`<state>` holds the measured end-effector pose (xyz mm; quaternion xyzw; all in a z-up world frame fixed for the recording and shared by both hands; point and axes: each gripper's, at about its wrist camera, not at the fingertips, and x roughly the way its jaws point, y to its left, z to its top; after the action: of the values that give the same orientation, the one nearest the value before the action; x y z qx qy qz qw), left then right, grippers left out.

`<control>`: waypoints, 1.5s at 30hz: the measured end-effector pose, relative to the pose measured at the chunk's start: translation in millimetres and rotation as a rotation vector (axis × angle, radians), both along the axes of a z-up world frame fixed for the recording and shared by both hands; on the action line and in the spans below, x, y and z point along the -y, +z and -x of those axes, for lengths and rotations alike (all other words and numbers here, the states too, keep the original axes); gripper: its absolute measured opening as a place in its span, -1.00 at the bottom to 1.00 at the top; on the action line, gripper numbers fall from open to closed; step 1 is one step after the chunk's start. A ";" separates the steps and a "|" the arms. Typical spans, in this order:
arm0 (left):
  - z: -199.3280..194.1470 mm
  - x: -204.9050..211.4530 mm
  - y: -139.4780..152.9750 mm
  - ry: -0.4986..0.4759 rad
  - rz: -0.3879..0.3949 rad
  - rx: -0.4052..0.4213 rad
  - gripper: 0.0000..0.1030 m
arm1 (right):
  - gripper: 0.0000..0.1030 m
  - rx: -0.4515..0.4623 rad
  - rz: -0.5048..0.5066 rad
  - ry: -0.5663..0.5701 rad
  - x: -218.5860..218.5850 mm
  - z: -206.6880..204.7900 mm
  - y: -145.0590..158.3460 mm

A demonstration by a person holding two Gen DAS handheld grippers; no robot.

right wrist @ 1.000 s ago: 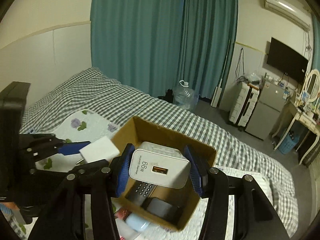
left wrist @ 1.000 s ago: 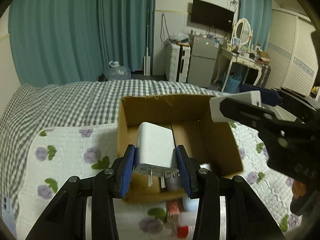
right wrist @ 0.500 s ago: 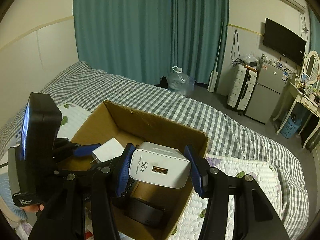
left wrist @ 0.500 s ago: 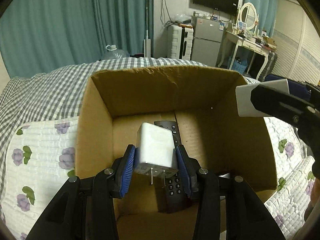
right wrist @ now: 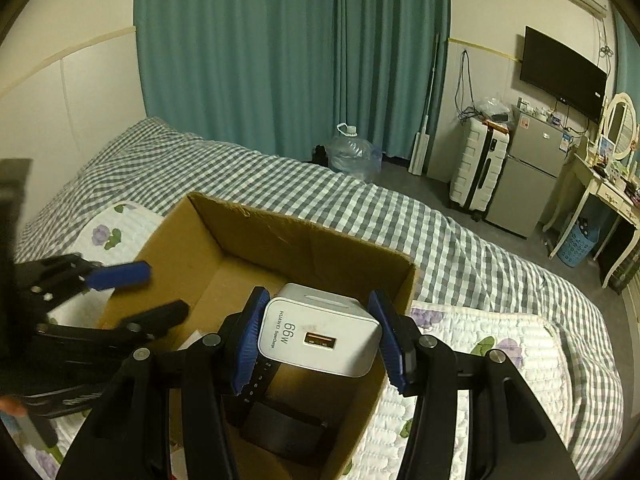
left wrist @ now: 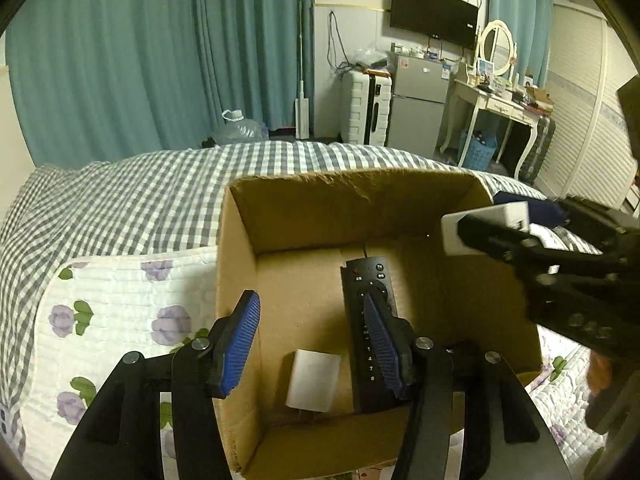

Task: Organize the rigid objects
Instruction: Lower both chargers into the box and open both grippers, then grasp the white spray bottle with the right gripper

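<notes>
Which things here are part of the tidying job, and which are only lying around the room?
Part of the job:
- open brown cardboard box
- small white charger block lying in the box
- black remote control in the box
- white 66W charger held in the right hand-held gripper

Lying about:
- clear water jug
- white suitcase
- blue basket

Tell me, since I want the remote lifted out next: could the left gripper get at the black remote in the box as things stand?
Probably yes. The left gripper hangs over the open cardboard box, its jaws opening with nothing between them, and the black remote lies uncovered right below. The small white charger rests beside it, not on it.
</notes>
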<state>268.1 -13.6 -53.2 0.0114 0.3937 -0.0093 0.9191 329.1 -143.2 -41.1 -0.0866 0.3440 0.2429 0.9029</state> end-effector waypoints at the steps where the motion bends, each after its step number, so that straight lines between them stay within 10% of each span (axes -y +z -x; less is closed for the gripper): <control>1: 0.2 -0.7 0.9 0.003 -0.001 0.004 0.11 | 0.01 -0.001 0.000 -0.001 -1.9 -2.3 -3.2; 12: 2.9 -5.2 1.5 0.008 0.003 0.020 0.12 | 0.08 -0.026 0.034 -0.043 -19.7 -20.2 -37.6; 15: 6.7 -6.5 5.7 0.012 0.007 0.030 0.12 | 0.40 0.018 0.002 -0.039 -15.4 -10.7 -26.1; 32: 98.2 -11.3 44.3 0.000 -0.006 0.088 0.29 | 0.52 0.088 -0.062 -0.087 39.6 95.6 48.2; 45: 144.8 -25.3 -35.6 0.113 -0.005 -0.007 0.30 | 0.54 -0.010 0.043 0.022 33.1 157.3 -24.5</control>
<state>123.2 11.7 -88.9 -0.0086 0.3968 0.0436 0.9168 171.8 -176.2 -65.6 -0.1084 0.3525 0.2456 0.8965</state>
